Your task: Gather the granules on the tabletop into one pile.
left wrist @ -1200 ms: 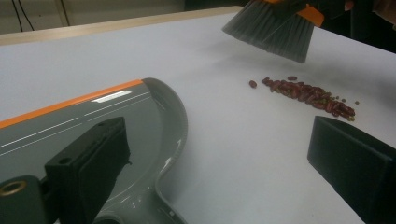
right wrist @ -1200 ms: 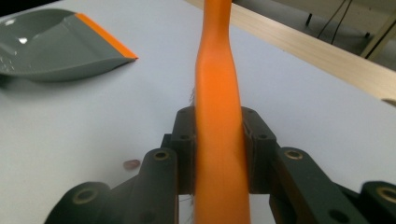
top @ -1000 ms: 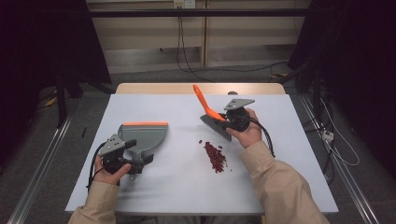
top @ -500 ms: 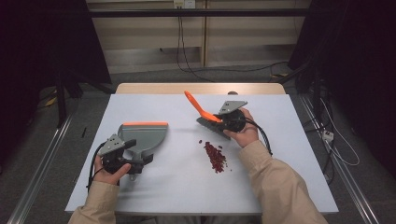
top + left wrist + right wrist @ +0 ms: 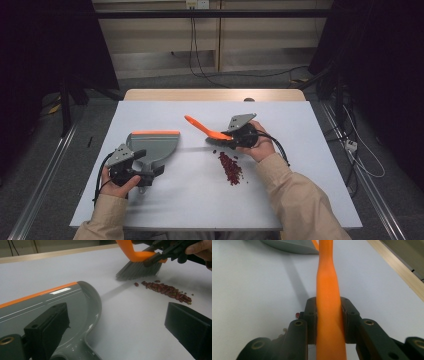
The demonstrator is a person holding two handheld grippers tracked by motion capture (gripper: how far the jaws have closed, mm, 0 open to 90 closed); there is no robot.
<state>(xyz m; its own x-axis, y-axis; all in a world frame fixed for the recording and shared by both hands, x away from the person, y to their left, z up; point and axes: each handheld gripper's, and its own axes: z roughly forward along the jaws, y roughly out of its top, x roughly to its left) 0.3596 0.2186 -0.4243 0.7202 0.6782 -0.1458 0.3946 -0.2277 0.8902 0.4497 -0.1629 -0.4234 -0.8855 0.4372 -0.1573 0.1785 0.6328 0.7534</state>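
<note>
A white desk (image 5: 310,200) with a pale wooden far edge stood on grey floor (image 5: 75,145) (dark surroundings, cables along the back wall). The right hand-held gripper (image 5: 227,140) was clamped on an orange brush (image 5: 205,131) beside scattered red beans (image 5: 231,167). The left hand-held gripper (image 5: 150,172), jaws spread, rested at a grey dustpan (image 5: 152,145) near the desk's left side.

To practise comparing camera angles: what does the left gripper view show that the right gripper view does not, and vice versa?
Left gripper view: the red beans, the brush's grey bristles and the open left tongs. Right gripper view: a close look at the right tongs shut on the orange handle. Both: the grey dustpan, the orange handle and the white table.
</note>
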